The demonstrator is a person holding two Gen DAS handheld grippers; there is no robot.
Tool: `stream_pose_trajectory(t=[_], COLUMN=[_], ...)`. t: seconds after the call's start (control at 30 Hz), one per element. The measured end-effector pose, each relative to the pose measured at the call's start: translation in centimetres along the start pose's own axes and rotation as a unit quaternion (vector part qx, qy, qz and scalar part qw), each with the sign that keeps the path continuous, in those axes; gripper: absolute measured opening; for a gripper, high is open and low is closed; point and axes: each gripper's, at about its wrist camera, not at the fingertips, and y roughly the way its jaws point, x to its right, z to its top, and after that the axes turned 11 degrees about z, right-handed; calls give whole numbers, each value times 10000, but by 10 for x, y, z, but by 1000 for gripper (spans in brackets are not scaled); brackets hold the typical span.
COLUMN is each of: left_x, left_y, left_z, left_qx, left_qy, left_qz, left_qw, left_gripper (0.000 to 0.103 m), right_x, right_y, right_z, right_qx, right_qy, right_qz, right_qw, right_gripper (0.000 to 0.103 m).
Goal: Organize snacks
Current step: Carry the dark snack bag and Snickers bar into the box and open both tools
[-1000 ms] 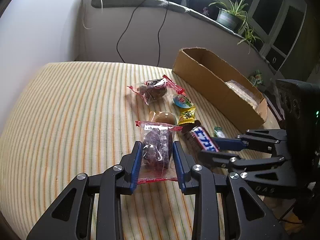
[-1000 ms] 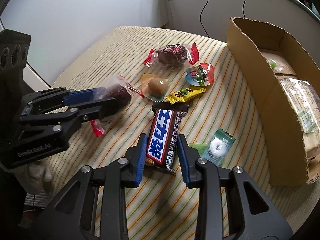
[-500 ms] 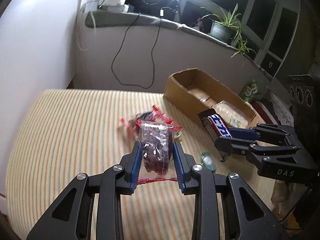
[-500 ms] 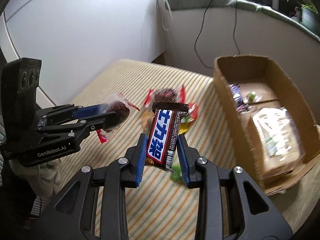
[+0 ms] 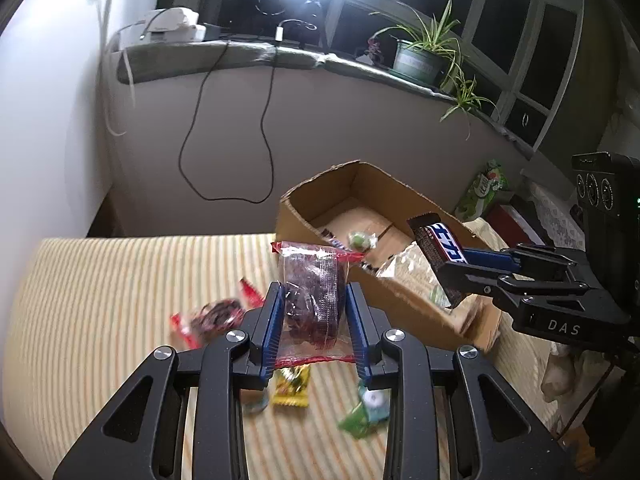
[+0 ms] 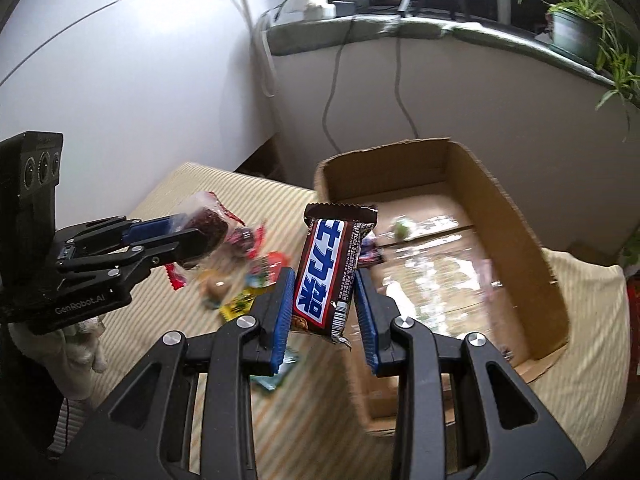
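We hold two snacks aloft, left gripper fingers clamping one dried-fruit packet, right gripper fingers one chocolate bar, beside one cardboard box near the striped surface's far edge.

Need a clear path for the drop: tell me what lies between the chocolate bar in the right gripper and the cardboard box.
Nothing: in the right wrist view the chocolate bar, clamped in the right gripper, hangs in the air beside the cardboard box.
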Motion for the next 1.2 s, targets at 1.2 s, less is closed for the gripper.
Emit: stream_pose_trajectory(t=[1.2], left_x=[86], left_y=[79], left_z=[51], left_qx=[-189], left_qy=[654], left_qz=[-124], left_qw=[9976], left_gripper=[29], right_x=[116], right_y=[-2], right_z=[12], right_qx=[6], right_qy=[491], right_qz=[-384], right_qw=[9981], right_gripper=[31])
